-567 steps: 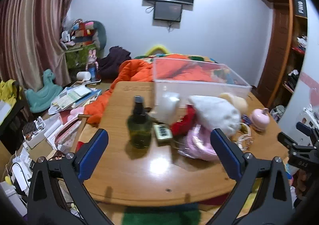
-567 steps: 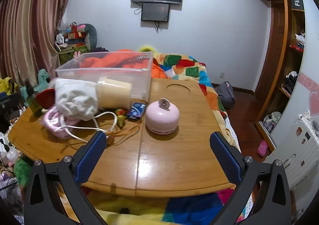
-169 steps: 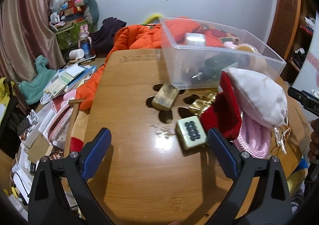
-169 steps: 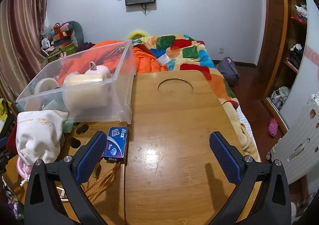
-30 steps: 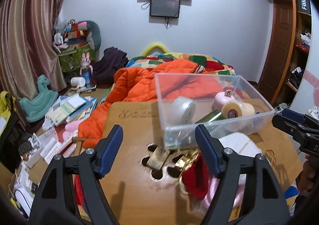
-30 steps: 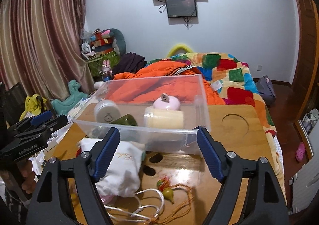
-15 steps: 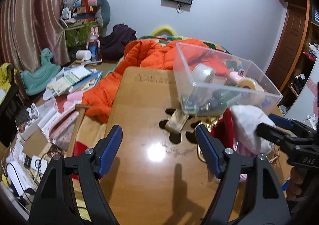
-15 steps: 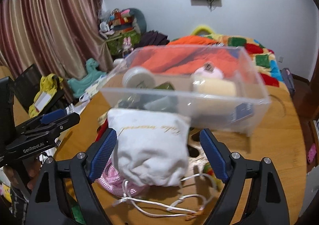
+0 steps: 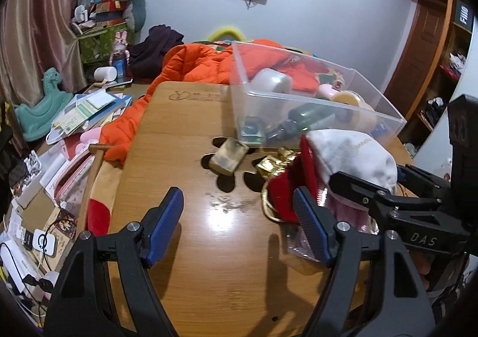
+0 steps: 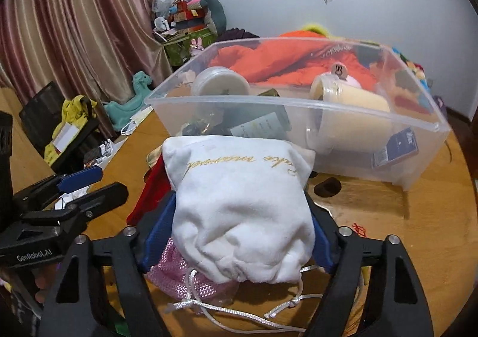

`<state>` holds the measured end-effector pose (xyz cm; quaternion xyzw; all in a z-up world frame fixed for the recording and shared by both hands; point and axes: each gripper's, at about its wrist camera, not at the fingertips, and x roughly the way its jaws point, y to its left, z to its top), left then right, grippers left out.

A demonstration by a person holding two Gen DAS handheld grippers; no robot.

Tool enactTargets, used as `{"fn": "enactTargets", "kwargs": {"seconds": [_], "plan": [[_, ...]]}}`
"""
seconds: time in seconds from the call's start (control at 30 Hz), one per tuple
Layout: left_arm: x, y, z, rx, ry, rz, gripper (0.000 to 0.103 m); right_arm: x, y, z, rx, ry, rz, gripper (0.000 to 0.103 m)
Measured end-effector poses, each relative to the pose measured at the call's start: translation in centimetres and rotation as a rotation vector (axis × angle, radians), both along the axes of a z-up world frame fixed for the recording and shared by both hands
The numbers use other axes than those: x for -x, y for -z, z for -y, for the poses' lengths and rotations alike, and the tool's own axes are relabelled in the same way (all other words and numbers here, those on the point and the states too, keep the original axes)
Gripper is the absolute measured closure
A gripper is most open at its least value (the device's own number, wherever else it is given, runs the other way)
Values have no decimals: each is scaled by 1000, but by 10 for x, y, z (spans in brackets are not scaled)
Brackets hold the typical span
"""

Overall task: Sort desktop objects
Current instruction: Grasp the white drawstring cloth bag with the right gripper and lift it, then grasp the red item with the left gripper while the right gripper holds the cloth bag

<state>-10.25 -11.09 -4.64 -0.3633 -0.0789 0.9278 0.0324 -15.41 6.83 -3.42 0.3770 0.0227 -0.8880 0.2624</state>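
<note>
A white drawstring pouch [image 10: 239, 202] with gold lettering lies on the wooden table [image 9: 209, 262], on a pink mesh bag [image 10: 185, 280] and a red cloth [image 9: 286, 187]. My right gripper [image 10: 236, 232] straddles the pouch, its blue pads touching both sides. The pouch also shows in the left wrist view [image 9: 349, 155]. My left gripper [image 9: 239, 223] is open and empty over bare table, left of the pile. A clear plastic bin [image 10: 298, 104] behind the pouch holds a white jar [image 10: 221, 84], a cream tape roll [image 10: 349, 98], a dark bottle and a blue box.
A worn tan block [image 9: 228, 156] and gold foil [image 9: 273, 162] lie near cut-out holes in the table. An orange jacket [image 9: 197, 68] drapes over the far edge. Papers, boxes and a teal rocking horse [image 9: 35, 116] clutter the floor at left.
My right gripper has moved forward onto the white pouch and narrowed around it. My left gripper has dropped lower and nearer the table, beside the red cloth.
</note>
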Motion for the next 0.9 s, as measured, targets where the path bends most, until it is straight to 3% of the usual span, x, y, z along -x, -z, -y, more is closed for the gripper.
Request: {"fn": "enactTargets", "kwargs": {"seconds": [0.1, 0.2, 0.73, 0.77, 0.8, 0.9], "plan": [[0, -2, -8, 14, 17, -4, 28, -2, -5, -7, 32, 1, -3, 43], [4, -3, -14, 18, 28, 5, 28, 0, -9, -20, 83, 16, 6, 46], [23, -8, -41, -20, 82, 22, 28, 1, -39, -77, 247, 107, -34, 47], [25, -8, -41, -25, 80, 23, 31, 1, -39, -78, 247, 110, -35, 47], [27, -7, -42, -30, 85, 20, 46, 1, -39, -79, 247, 113, -35, 47], [32, -6, -45, -26, 87, 28, 69, 1, -40, -82, 253, 116, -35, 47]]}}
